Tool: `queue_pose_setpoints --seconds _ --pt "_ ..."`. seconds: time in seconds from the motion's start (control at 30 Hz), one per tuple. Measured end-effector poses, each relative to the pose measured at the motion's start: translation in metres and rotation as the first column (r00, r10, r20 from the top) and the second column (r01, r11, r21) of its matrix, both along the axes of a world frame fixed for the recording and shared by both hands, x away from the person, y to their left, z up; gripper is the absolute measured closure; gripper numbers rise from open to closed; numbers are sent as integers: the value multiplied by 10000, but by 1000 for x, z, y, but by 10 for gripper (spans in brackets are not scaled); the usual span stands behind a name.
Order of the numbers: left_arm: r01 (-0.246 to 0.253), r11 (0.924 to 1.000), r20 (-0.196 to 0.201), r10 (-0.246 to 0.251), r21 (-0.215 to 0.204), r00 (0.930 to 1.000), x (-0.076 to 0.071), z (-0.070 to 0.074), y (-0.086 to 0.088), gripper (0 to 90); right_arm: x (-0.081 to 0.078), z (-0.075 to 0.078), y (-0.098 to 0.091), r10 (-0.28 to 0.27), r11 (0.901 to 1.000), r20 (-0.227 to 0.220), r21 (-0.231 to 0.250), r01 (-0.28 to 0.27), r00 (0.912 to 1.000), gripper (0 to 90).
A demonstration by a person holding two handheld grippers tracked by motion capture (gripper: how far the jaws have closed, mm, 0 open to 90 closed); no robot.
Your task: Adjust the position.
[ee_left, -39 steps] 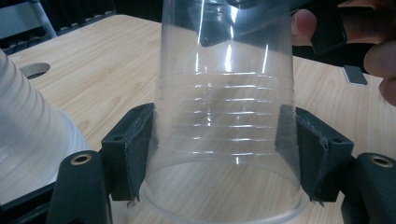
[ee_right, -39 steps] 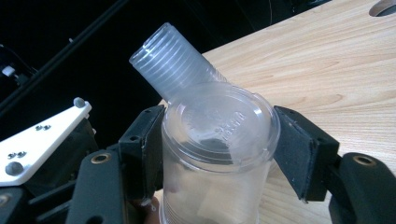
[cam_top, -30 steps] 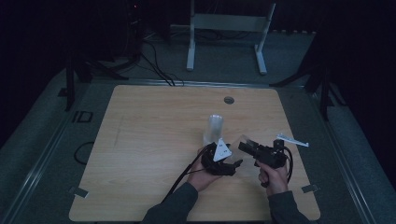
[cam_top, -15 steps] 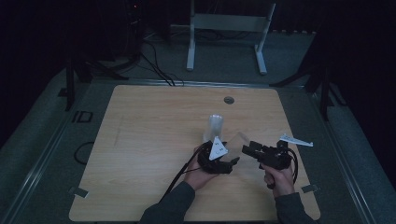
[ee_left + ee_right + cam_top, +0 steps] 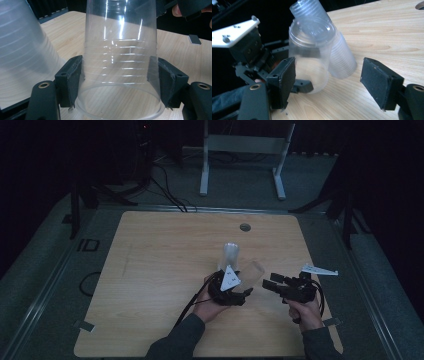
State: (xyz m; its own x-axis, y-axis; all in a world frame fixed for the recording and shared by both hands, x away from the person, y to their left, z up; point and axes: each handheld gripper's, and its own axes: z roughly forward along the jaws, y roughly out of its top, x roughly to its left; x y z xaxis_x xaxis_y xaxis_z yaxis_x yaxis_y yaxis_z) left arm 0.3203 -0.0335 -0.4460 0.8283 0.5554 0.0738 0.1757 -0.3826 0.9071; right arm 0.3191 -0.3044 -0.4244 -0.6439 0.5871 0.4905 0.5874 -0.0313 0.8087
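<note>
My left gripper is shut on a clear plastic cup, held near its rim and tilted toward the right. In the left gripper view the cup sits between both pads, its open rim nearest the camera. Just behind it an upturned stack of frosted cups stands on the table; the stack rises at the left. My right gripper hovers to the right, open. Its view shows my right gripper with jaws wide apart, facing the held cup and the stack.
The wooden table has a round grommet hole near its far edge. A white plate piece lies by the right edge. Cables trail from both grippers toward the person. Dark floor and a metal stand lie beyond the table.
The right gripper has drawn back a little toward the person and to the right. The left gripper has kept its hold, and the cup now leans out to the right of the stack.
</note>
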Motion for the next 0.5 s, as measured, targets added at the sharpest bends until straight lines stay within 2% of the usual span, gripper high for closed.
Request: queue_pose_setpoints --seconds 0.2,0.37,0.5 --pt "78 9999 -51 -78 99 10000 -1 2 6 299 2 1 2 51 9973 84 -734 -45 10000 243" --pt "171 9995 -47 -170 251 9998 -3 4 11 299 3 3 7 160 9863 222 -1644 -122 9996 210" --pt "183 9991 -9 -183 385 9998 -3 6 15 299 3 6 10 240 9783 310 -2064 -171 9992 207"
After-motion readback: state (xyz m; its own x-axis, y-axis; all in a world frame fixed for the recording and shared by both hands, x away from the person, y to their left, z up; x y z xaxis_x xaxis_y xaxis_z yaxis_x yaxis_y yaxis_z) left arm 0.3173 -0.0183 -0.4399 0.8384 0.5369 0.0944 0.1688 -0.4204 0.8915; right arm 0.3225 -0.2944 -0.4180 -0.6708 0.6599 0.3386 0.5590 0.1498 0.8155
